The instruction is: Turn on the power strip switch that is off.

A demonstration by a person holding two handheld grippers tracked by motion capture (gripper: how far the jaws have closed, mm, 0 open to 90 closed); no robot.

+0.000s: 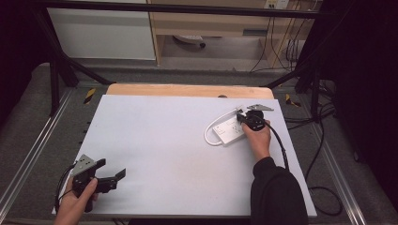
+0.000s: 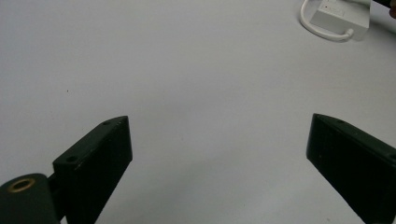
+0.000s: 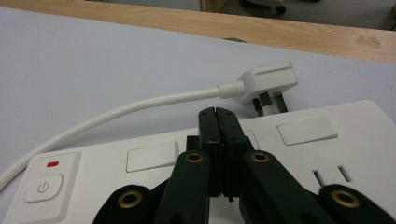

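A white power strip (image 1: 229, 131) lies at the right of the white table sheet (image 1: 159, 150), its white cable (image 1: 210, 129) looping round its left end. In the right gripper view the strip (image 3: 327, 154) has a power button (image 3: 43, 187) with a red mark, and its white plug (image 3: 270, 82) lies just behind it, pins showing. My right gripper (image 1: 242, 117) is over the strip; its jaws (image 3: 218, 122) are pressed together with nothing between them. My left gripper (image 1: 114, 169) rests at the near left, jaws wide apart (image 2: 217, 140) over bare sheet. The strip (image 2: 341, 16) shows far off there.
A wooden board edge (image 1: 187, 90) runs behind the sheet. Black frame bars (image 1: 56, 61) stand at both sides, with cables (image 1: 324, 187) on the grey floor to the right. A cabinet (image 1: 206, 23) stands beyond the table.
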